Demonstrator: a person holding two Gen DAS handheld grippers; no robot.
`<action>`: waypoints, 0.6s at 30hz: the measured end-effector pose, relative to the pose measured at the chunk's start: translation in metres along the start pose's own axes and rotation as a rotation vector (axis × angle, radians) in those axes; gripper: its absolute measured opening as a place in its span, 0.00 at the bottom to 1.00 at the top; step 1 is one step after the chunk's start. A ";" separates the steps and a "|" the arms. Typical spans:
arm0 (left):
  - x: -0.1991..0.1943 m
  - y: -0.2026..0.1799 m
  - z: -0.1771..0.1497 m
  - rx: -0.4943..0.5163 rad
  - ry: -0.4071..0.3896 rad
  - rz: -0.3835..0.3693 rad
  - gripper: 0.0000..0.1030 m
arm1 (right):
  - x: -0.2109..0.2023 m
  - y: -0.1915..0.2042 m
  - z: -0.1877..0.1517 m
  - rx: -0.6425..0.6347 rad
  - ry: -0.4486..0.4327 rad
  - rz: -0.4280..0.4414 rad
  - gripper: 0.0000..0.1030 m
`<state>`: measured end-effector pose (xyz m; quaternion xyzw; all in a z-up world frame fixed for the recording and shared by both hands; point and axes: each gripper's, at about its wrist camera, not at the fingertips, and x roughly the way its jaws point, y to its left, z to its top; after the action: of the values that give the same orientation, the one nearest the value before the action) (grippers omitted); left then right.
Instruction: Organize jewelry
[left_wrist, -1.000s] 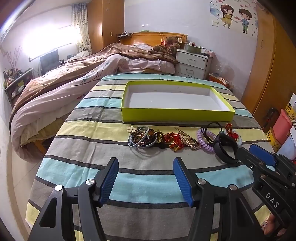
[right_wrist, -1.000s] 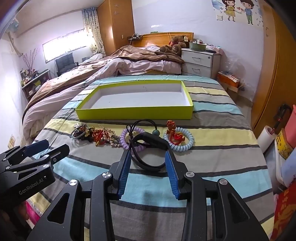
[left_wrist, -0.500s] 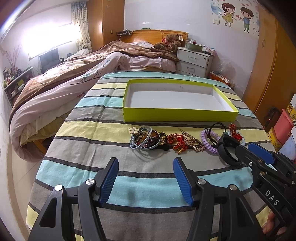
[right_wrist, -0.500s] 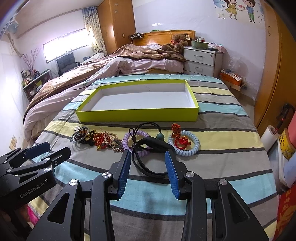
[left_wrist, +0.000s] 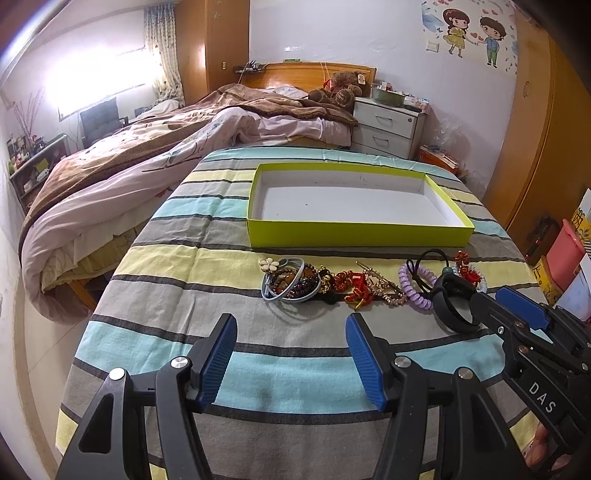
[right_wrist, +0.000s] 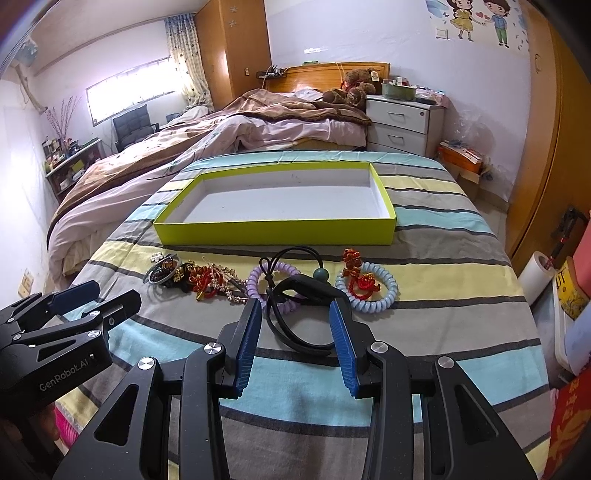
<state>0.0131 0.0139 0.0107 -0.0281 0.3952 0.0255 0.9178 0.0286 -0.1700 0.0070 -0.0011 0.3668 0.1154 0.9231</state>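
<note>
A shallow lime-green box (left_wrist: 358, 234) (right_wrist: 273, 232) with a white, bare floor lies on the striped bedspread. In front of it runs a row of jewelry: bead bracelets (left_wrist: 291, 282), red knot ornaments (right_wrist: 203, 277), a lilac coil tie (right_wrist: 255, 280) and a pale blue coil tie (right_wrist: 384, 299). My right gripper (right_wrist: 295, 310) (left_wrist: 495, 295) is shut on a black band (right_wrist: 310, 287) (left_wrist: 441, 314), held just at the near side of the row. My left gripper (left_wrist: 290, 325) (right_wrist: 114, 291) stands open over the bedspread, short of the bracelets, with nothing between its fingers.
A second bed with a brown and pink quilt (left_wrist: 147, 173) lies to the left. A white nightstand (right_wrist: 402, 122) stands beyond the box. Wooden wardrobe doors (right_wrist: 546, 147), a paper roll (right_wrist: 535, 277) and coloured boxes (left_wrist: 565, 254) line the right side of the bed.
My right gripper has shifted only slightly, with the black band still in it. The left gripper has stayed where it was, open.
</note>
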 end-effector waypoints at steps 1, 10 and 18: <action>0.000 0.000 0.000 -0.001 0.000 0.000 0.59 | -0.001 0.000 0.000 -0.001 -0.002 0.000 0.38; 0.000 -0.001 0.001 0.004 -0.002 0.001 0.59 | -0.002 -0.002 0.000 0.005 -0.004 -0.001 0.38; 0.000 -0.002 0.002 0.004 0.000 0.000 0.59 | -0.002 -0.002 0.000 0.004 -0.003 -0.003 0.38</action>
<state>0.0149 0.0116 0.0119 -0.0264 0.3950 0.0248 0.9180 0.0277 -0.1720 0.0080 0.0004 0.3659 0.1131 0.9238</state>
